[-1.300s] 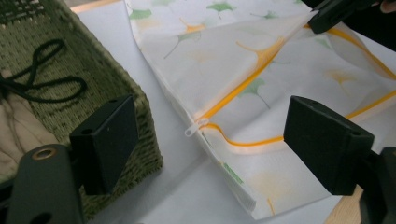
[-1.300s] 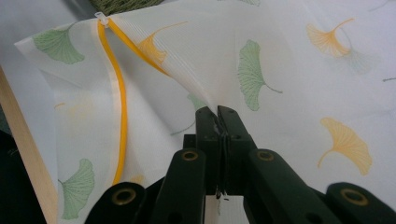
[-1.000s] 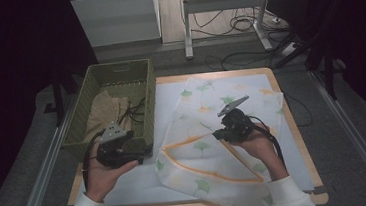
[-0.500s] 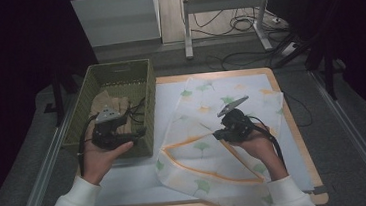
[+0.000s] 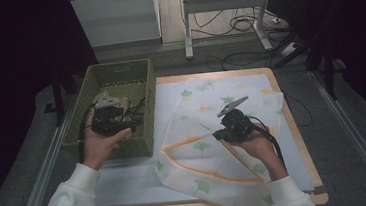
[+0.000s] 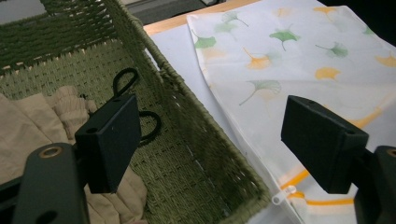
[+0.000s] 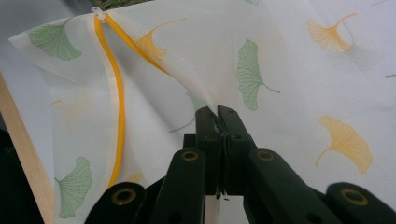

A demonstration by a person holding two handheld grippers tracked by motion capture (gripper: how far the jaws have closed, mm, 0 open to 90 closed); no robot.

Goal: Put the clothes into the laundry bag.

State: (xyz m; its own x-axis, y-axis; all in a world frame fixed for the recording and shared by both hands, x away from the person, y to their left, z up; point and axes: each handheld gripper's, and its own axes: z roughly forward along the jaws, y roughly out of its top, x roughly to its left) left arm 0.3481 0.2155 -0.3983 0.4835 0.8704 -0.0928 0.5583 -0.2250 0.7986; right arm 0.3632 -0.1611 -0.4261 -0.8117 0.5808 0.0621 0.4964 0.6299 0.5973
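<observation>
From up high I see my left gripper (image 5: 108, 117) over the green basket (image 5: 142, 86), which sits at the left side of the tabletop (image 5: 288, 119). Some tan cloth (image 5: 120, 102) lies inside the basket. My right gripper (image 5: 225, 125) is on the white bag (image 5: 200, 149) with leaf prints. The bag lies spread on the tabletop, just beside the basket. An orange band (image 5: 197, 172) runs along its open edge.

In the left gripper view, my fingers (image 6: 112, 140) are spread wide and hold nothing. One finger hangs over the inside of the basket (image 6: 196, 140) and the other hangs over the bag (image 6: 280, 60). The tan cloth (image 6: 28, 121) is bunched at the bottom of the basket. Black loops (image 6: 123, 81) rest by the basket wall. A small white zip pull (image 6: 282, 195) sits at the bag's corner, close to the basket.

In the right gripper view, my fingers (image 7: 208, 128) are pressed together and pinch a fold of the bag (image 7: 299, 70). The fabric rises to a peak where they hold it. The orange band (image 7: 119, 93) curves down the left side. The tabletop's wooden edge (image 7: 23, 149) is at the far left.
</observation>
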